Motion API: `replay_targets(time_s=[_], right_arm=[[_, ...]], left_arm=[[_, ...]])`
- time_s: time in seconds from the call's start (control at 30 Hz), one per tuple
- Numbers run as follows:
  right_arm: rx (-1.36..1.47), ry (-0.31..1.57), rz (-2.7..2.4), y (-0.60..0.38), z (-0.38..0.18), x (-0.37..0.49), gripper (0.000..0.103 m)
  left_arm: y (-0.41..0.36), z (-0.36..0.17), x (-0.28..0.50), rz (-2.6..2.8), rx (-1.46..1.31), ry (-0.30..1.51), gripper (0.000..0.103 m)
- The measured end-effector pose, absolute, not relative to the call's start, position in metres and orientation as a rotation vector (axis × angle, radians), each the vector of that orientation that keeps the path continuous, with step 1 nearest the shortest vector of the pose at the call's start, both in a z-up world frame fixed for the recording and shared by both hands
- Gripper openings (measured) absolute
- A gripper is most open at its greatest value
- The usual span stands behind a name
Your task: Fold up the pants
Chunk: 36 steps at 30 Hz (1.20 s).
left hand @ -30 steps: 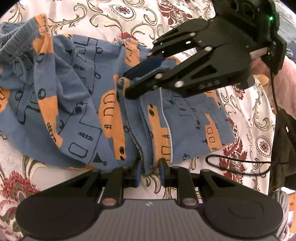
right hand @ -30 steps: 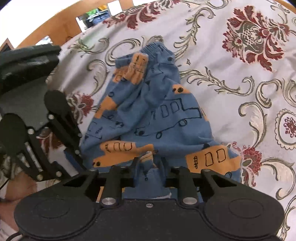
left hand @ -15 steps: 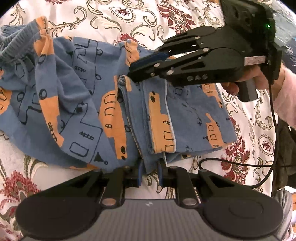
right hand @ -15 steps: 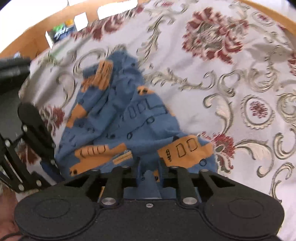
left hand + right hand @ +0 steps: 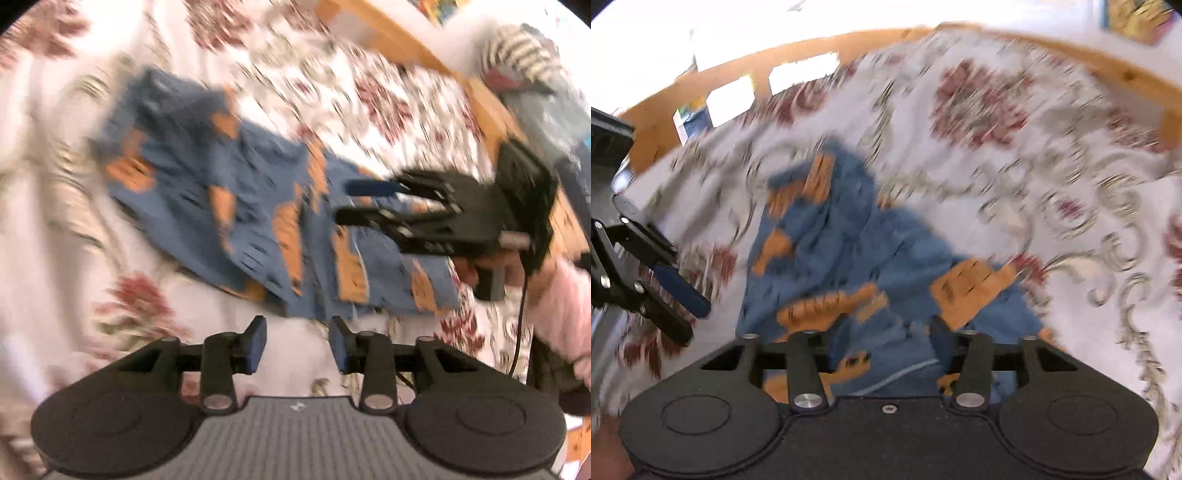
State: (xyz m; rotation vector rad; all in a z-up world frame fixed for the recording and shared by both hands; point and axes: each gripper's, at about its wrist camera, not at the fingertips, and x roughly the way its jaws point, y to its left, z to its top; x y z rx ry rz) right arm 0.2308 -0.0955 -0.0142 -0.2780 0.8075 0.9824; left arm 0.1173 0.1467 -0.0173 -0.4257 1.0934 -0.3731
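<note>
Both fisheye views are bright with soft daylight, and strong motion blur smears them. In the left wrist view the pants (image 5: 280,221) are streaked, their print unreadable, and the floral bedspread (image 5: 66,229) left of them washes out to near white. The left gripper (image 5: 297,341) below the pants stays sharp. In the right wrist view the area above the pants (image 5: 857,258) is blown out, probably by window light beyond the wooden frame (image 5: 665,107). Edges bend and darken at the corners. Shadows are faint, only a soft one under the pants' near hem.
</note>
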Motion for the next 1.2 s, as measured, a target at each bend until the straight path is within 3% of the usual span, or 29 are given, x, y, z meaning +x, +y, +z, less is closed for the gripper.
replay_targets(time_s=[0.07, 0.13, 0.33, 0.57, 0.63, 0.7, 0.77, 0.87, 1.07, 1.2], right_arm=[[-0.272, 0.75, 0.961, -0.095, -0.007, 0.215, 0.068], [-0.253, 0.729, 0.943, -0.091, -0.003, 0.199, 0.072], [-0.241, 0.686, 0.94, -0.049, -0.002, 0.154, 0.078], [-0.183, 0.646, 0.782, 0.008, -0.006, 0.165, 0.067], [-0.154, 0.666, 0.744, 0.02, -0.013, 0.175, 0.057], [-0.136, 0.687, 0.714, 0.03, -0.02, 0.179, 0.03], [-0.159, 0.681, 0.693, 0.039, -0.025, 0.177, 0.018], [-0.198, 0.648, 0.715, 0.05, -0.027, 0.166, 0.009], [-0.29, 0.619, 0.816, 0.075, -0.028, 0.141, 0.008], [-0.3, 0.635, 0.886, 0.083, -0.031, 0.134, 0.031]], left_arm=[[0.166, -0.001, 0.12, -0.331, -0.423, 1.039, 0.055], [0.187, 0.015, 0.13, -0.301, -0.429, 1.004, 0.073], [0.228, 0.053, 0.18, -0.287, -0.408, 0.967, 0.093], [0.238, 0.043, 0.256, -0.271, -0.466, 1.11, 0.094], [0.24, 0.036, 0.267, -0.252, -0.489, 1.141, 0.094], [0.24, 0.03, 0.275, -0.224, -0.471, 1.182, 0.094], [0.237, 0.024, 0.281, -0.181, -0.42, 1.235, 0.093], [0.233, 0.017, 0.286, -0.179, -0.374, 1.265, 0.093], [0.229, 0.008, 0.299, -0.206, -0.387, 1.291, 0.092], [0.225, 0.003, 0.302, -0.22, -0.323, 1.296, 0.084]])
